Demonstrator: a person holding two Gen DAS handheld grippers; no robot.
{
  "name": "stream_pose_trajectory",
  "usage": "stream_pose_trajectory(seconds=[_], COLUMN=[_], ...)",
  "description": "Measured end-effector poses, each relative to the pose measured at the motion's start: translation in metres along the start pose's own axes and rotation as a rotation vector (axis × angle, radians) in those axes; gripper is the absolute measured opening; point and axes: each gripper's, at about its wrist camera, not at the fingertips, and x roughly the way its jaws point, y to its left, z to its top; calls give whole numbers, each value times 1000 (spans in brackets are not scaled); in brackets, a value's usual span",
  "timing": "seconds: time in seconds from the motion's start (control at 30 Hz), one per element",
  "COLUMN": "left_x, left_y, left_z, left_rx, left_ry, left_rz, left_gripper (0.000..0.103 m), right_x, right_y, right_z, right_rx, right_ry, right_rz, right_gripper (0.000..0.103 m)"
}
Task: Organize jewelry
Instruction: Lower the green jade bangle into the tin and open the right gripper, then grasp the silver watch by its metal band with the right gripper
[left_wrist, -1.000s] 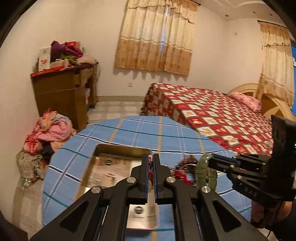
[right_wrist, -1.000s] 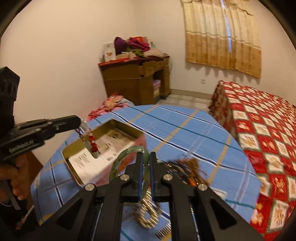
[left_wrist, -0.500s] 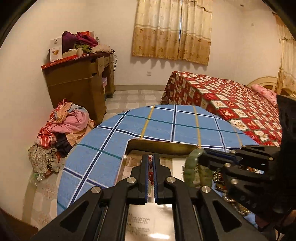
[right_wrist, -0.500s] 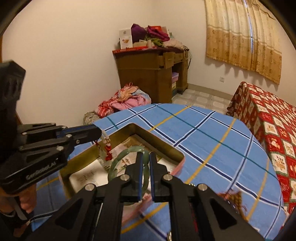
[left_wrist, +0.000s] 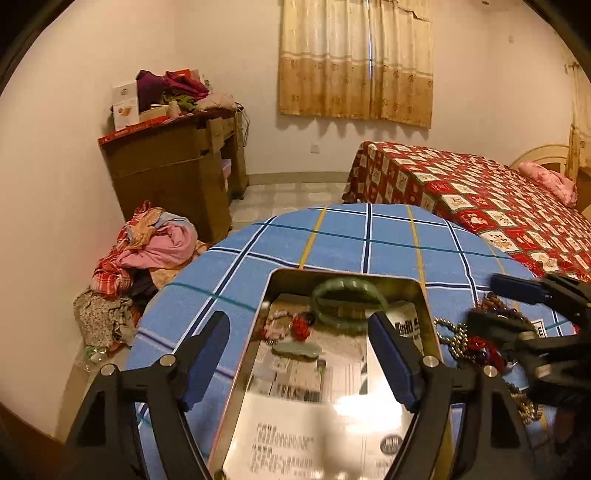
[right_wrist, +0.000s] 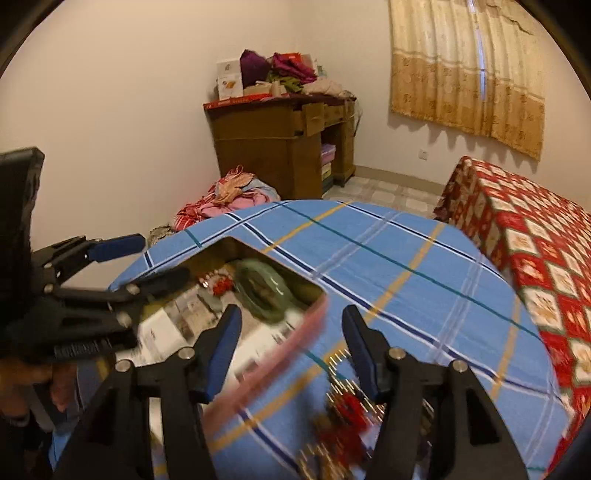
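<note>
A shiny metal tin (left_wrist: 428, 306) lined with printed paper sits on the blue plaid table (left_wrist: 332, 236). In it lie a green jade bangle (left_wrist: 347, 301), a red-beaded charm (left_wrist: 301, 326) and a pale jade pendant (left_wrist: 295, 349). My left gripper (left_wrist: 299, 354) is open and empty above the tin. My right gripper (right_wrist: 291, 347) is open and empty over the tin's right rim (right_wrist: 280, 362); it also shows in the left wrist view (left_wrist: 491, 302). A pile of beaded necklaces (left_wrist: 476, 343) lies right of the tin; the pile also shows blurred in the right wrist view (right_wrist: 343, 413).
A bed with a red patterned cover (left_wrist: 480, 199) stands beyond the table on the right. A wooden dresser (left_wrist: 170, 173) with clutter stands at the left wall, with a heap of clothes (left_wrist: 147, 251) on the floor.
Both grippers have opened. The bangle dropped from the right gripper and the red charm with pendant from the left; they now lie in the tin. The right gripper has drawn back rightward.
</note>
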Motion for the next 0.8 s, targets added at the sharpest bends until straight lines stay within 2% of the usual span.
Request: stream_pose_trajectory(seconds=[0.13, 0.3, 0.43, 0.63, 0.8], left_x=[-20, -34, -46, -42, -38], left_y=[-6, -34, -68, -101, -114], left_z=[-13, -24, -34, -43, -47], left_rx=[-25, -29, 25, 96, 93], left_ry=[-23, -24, -27, 3, 30], left_rz=[29, 5, -22, -34, -72], left_gripper=[77, 77, 77, 77, 77], right_x=[-38, -53, -58, -48, -32], right_y=[-31, -62, -68, -66, -56], right_z=[-34, -68, -87, -92, -96], right_rx=[51, 136, 165, 189, 132], right_ry=[-7, 55, 85, 109, 186], right_rz=[-94, -166, -173, -141, -170], right_gripper=[66, 66, 66, 64, 53])
